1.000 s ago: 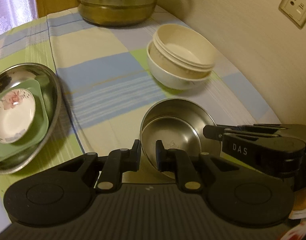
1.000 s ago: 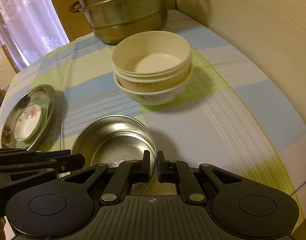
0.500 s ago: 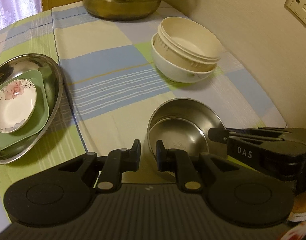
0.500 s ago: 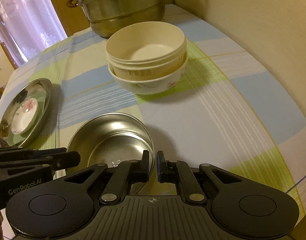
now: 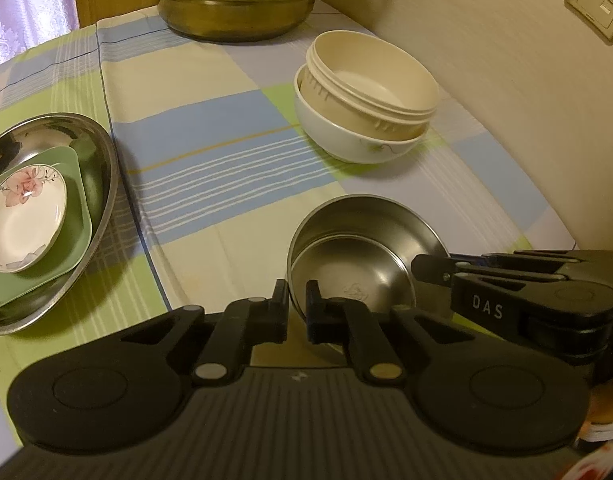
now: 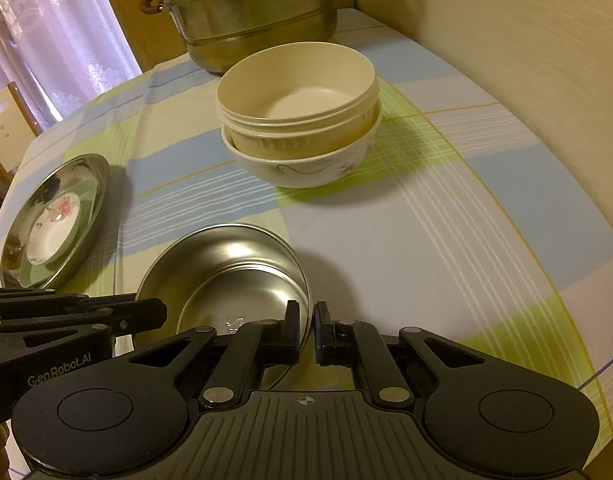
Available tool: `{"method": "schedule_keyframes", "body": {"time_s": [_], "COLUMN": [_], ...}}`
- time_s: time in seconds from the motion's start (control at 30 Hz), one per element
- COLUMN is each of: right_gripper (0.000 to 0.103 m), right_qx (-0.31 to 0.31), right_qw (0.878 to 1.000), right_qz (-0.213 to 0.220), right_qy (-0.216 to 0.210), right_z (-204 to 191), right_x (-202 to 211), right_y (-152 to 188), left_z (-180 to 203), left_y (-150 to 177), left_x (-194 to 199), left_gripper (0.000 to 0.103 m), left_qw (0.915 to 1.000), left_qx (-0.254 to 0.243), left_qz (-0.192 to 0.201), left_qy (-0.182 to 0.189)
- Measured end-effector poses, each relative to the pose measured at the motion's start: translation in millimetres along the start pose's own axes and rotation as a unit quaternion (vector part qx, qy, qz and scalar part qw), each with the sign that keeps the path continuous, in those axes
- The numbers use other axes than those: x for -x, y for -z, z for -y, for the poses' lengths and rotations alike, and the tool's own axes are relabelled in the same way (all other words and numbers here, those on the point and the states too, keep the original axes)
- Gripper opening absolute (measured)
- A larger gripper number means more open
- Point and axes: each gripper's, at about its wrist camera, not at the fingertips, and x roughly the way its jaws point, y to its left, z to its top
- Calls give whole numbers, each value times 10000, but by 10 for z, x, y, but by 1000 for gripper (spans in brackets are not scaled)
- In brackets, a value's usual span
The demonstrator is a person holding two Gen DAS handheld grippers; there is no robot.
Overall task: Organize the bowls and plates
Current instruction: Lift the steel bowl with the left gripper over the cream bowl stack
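Left gripper (image 5: 296, 306): at 6 o'clock in its own view; its jaws have just been closing and now pinch the near rim of the steel bowl (image 5: 366, 256), the wall caught between the pads.
Right gripper (image 6: 305, 330): at 6 o'clock in its own view, clamped on the same bowl's rim on the opposite side; the thin edge runs between its pads.
Steel bowl: sits on the checked tablecloth (image 5: 210, 160) just past both claws, upright and empty. I cannot tell whether its base has left the cloth.
Step in hand: by my reading, a two-handed lift of the steel bowl toward the bowl stack.
Doing it well: raise both hands together and keep the rim level, since polished steel is slick and a thin rim may slip or twist if one side leads. Clear the stack's top edge before lowering.
Bowl stack (image 6: 298, 120): at 12 o'clock in the right view, cream bowls nested in a flowered white bowl, well apart from the steel one.
Plate pile (image 5: 34, 216): at 9 o'clock in the left view, a flowered dish on a green plate in a steel tray; looks sorted already.
Steamer pot (image 6: 246, 12): at 12 o'clock, farthest off, near the wall.
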Motion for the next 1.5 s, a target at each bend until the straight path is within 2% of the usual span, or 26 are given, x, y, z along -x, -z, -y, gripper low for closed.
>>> {"method": "schedule_keyframes", "body": {"time_s": [0.8,1.5], "right_gripper": [6,6], "right_qx": [-69,-185], "right_qw": [9998,9979], "right_qz": [7,491], "right_qy": [-160,-369], "right_z": [104,265], "right_x": [162,670], "right_y": [-21,-283], "left_z": [116,385], "left_y": [6,-243], "left_x": [137,582], "left_gripper": [6,6], "left_qw": [9999,9977], "left_qx": [16,-95], "left_qz": [88,677], "left_qy": [-66,15]}}
